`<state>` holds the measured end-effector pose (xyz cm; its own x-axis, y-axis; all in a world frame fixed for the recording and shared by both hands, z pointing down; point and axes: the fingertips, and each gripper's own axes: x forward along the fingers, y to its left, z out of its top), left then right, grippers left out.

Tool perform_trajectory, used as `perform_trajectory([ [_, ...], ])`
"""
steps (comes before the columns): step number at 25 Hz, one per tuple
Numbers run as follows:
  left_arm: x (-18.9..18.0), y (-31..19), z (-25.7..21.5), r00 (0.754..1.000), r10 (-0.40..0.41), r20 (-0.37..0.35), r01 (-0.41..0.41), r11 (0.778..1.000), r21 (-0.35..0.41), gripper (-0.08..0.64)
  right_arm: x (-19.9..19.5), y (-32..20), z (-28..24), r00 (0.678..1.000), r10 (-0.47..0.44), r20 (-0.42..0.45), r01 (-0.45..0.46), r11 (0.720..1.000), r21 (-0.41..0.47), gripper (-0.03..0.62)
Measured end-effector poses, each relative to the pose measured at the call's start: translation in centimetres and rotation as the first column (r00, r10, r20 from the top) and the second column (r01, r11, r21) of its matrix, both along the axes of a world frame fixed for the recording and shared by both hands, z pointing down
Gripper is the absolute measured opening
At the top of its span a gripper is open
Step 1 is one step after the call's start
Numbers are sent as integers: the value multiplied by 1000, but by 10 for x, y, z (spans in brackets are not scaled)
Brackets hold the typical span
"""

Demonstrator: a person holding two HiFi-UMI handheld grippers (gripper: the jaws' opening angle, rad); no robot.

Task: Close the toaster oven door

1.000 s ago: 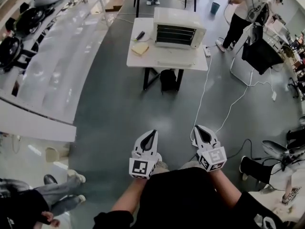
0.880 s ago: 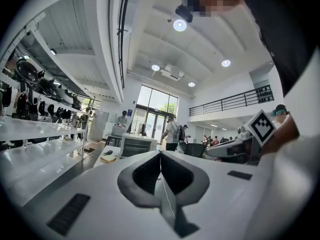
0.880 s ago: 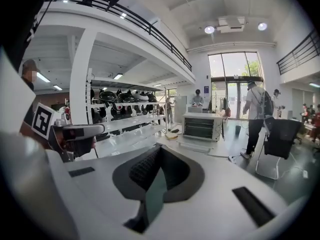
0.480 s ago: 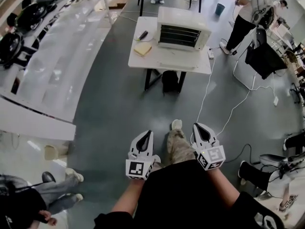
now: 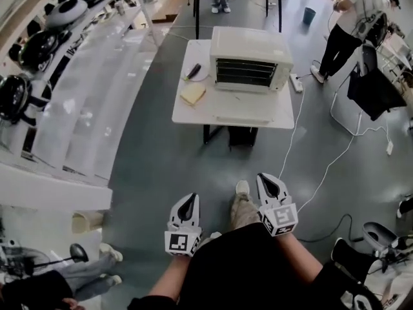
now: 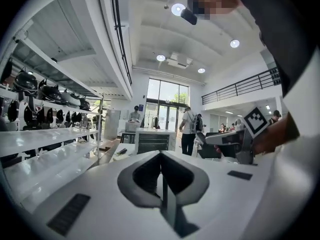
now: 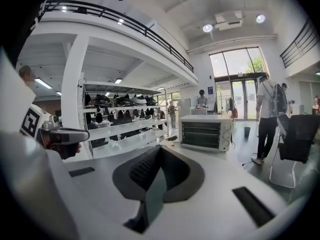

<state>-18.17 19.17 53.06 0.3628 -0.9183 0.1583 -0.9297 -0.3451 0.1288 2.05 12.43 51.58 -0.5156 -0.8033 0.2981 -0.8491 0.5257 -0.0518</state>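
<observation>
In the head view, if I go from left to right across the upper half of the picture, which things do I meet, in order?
black helmets → yellow pad → toaster oven → white power strip → standing person in a white shirt

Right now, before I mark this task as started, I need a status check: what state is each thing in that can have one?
toaster oven: upright on the table, racks exposed.
toaster oven door: open, folded down flat in front.
left gripper: fingers shut, empty, well short of the table.
right gripper: fingers shut, empty, well short of the table.
</observation>
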Motion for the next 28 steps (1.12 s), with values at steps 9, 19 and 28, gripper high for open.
perform_trajectory([
  [9,23,-125,14,998,-64,10,65,997,-49,18,40,-127,10,999,-39,10,39,998,-51,21],
  [19,55,-208,39,995,-93,-27,88,987,-138,18,78,-204,26,998,-59,12,60,993,-106,21],
  [28,51,-259,95,984,-150,-97,120,956,-266,18,89,-244,41,995,-102,0,101,987,-122,21],
])
